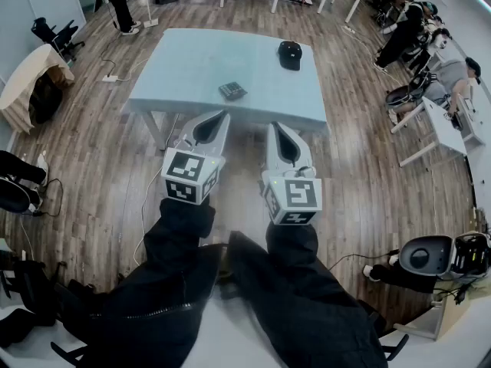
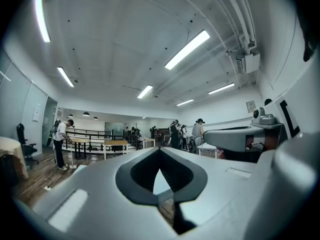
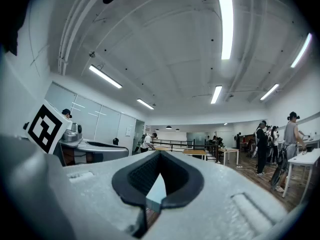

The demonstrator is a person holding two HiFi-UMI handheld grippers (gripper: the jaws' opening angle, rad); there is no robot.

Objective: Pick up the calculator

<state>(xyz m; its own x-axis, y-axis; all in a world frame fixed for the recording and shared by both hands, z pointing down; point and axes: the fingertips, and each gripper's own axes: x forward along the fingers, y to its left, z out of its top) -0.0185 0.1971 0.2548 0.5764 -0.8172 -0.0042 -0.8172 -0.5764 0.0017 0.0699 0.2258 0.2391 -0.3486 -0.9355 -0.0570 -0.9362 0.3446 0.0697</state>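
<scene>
While both grippers are held level and side by side, short of the table (image 1: 176,67), nothing is gripped

- left gripper (image 1: 224,116): jaws pressed together tip to tip, as seen in the left gripper view. Only an oval gap is left behind the tips, ringed by the dark pads (image 2: 135,176), and a pale blue sliver is seen through it
- right gripper (image 1: 274,127): same state, jaws closed tip to tip and pinching nothing
- calculator (image 1: 232,90): lying flat on the table near its near edge, ahead of the left gripper's tip and slightly to its right, well apart from both tips. It is closer to the left gripper than to the right one
- cap (image 1: 290,54): black, set further back on the table, ahead of the right gripper and beyond the calculator
- marker cube (image 1: 189,176) is seen at the rear of the left gripper, with black sleeves (image 1: 180,228) behind it
- people (image 3: 294,134) are seen standing at other tables far ahead, past the right gripper's right side
</scene>
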